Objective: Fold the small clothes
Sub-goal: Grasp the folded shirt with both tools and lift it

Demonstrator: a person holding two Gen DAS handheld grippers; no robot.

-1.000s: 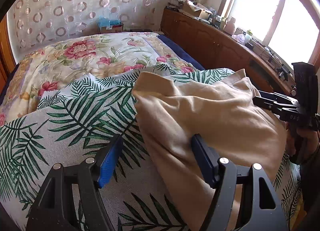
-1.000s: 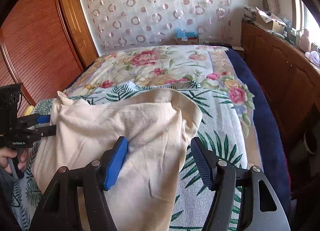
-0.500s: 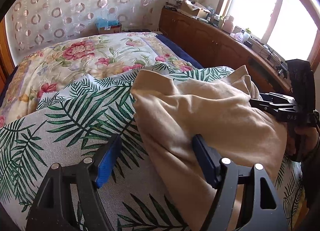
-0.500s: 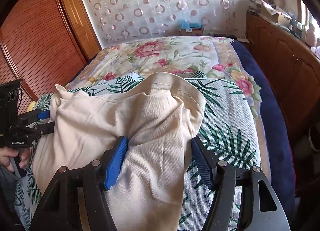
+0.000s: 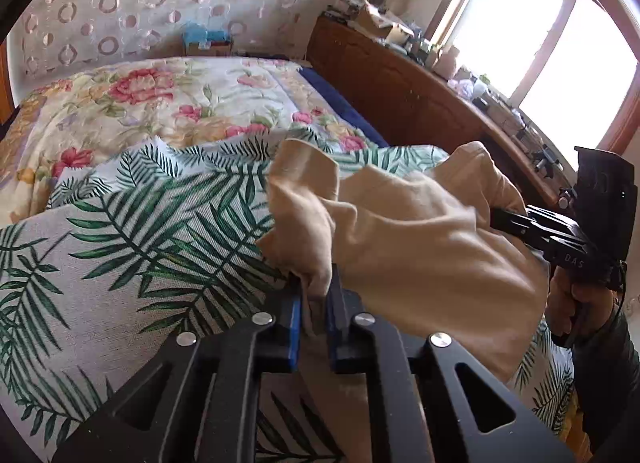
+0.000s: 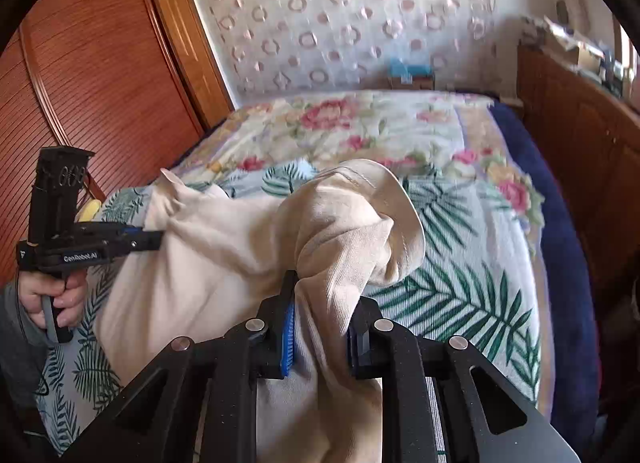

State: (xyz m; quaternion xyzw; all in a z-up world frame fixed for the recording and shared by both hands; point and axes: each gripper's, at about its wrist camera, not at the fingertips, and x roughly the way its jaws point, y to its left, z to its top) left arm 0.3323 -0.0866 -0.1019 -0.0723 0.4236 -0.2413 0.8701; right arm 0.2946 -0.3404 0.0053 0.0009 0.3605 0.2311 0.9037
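Observation:
A cream-beige garment lies bunched on the palm-leaf cloth on the bed. My left gripper is shut on a pinched fold at the garment's left edge. My right gripper is shut on a thick fold at the garment's right edge, which stands up in a hump. Each gripper also shows in the other's view: the right one at the garment's far side, the left one at its left corner.
A floral quilt covers the far half of the bed. A wooden dresser with clutter runs along the right under a bright window. A wooden wardrobe stands on the left. A blue box sits by the headboard wall.
Both grippers have closed from wide open onto folds of the garment. The cloth has bunched up between them at each edge.

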